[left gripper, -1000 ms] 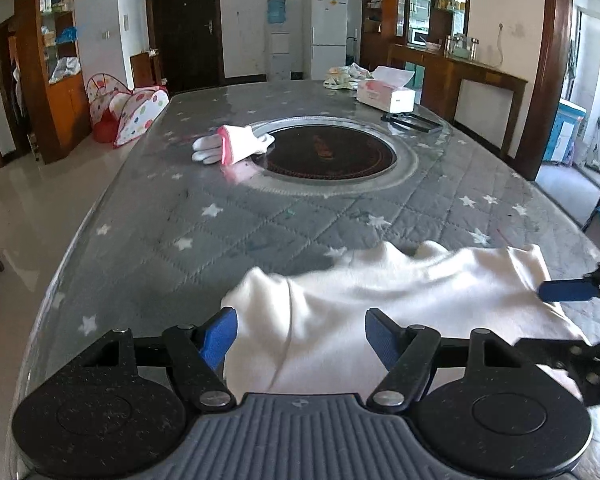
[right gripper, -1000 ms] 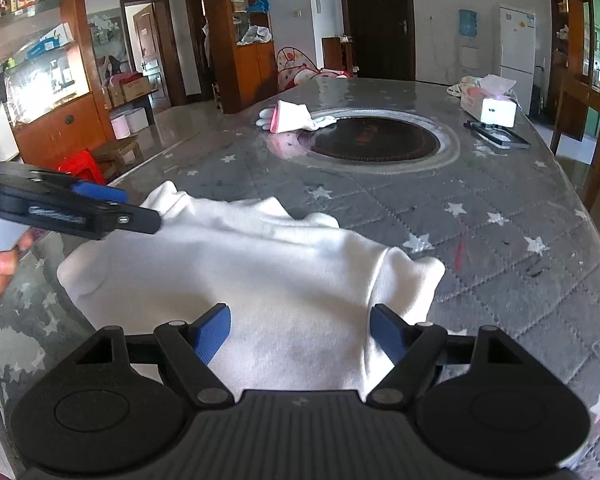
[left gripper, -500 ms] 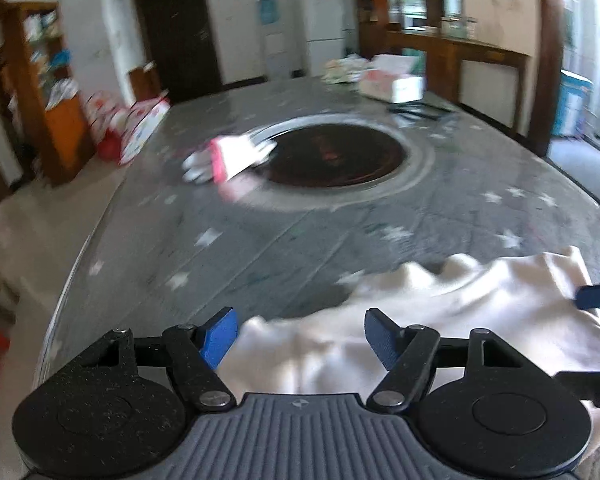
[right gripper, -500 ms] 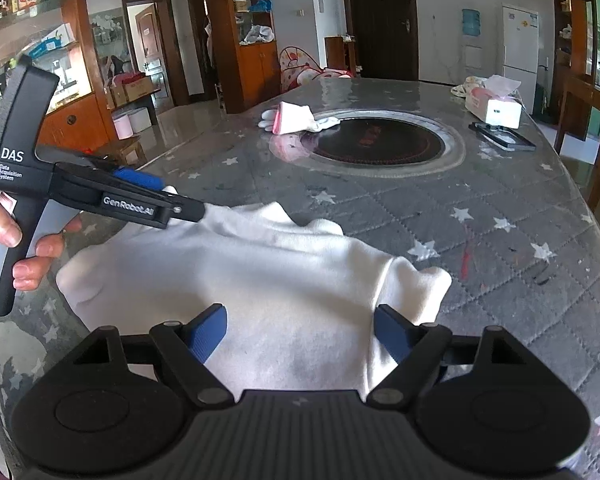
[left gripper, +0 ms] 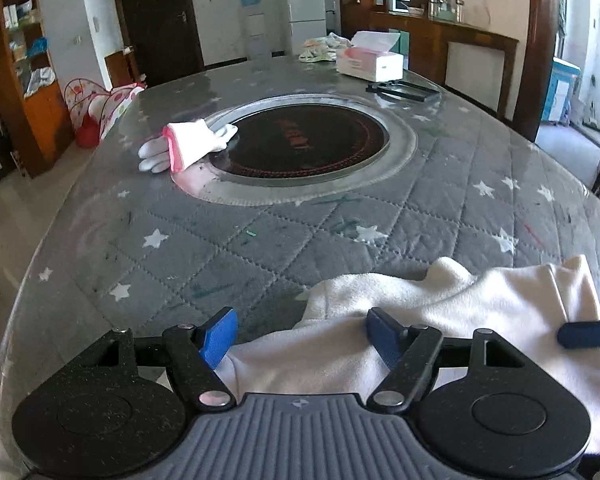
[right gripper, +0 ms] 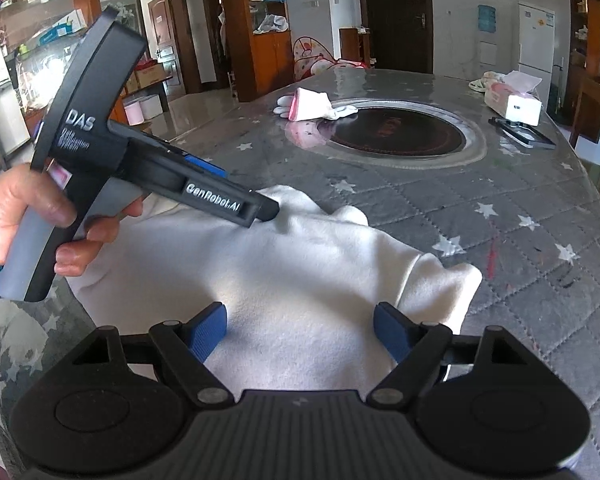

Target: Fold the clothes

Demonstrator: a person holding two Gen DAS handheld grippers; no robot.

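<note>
Left wrist view: your left tool (left gripper: pixel 298 330), jaws apart, above the white garment (left gripper: pixel 440 320) at the desk's (left gripper: pixel 260 248) near edge.
Right wrist view: your right tool (right gripper: pixel 300 330), jaws apart, over the garment's (right gripper: pixel 284 276) near part; left tool (right gripper: pixel 236 204) at its far edge.

Garment (right gripper: pixel 284 280) cream-white; surface (left gripper: pixel 260 256) grey quilted, white stars; hand-held gripper pads (left gripper: pixel 219 334) blue, bodies black; glove (left gripper: pixel 188 148) white, pink cuff.

White fleece garment (right gripper: pixel 284 280) rumpled, partly folded, flat on table's near edge.
</note>
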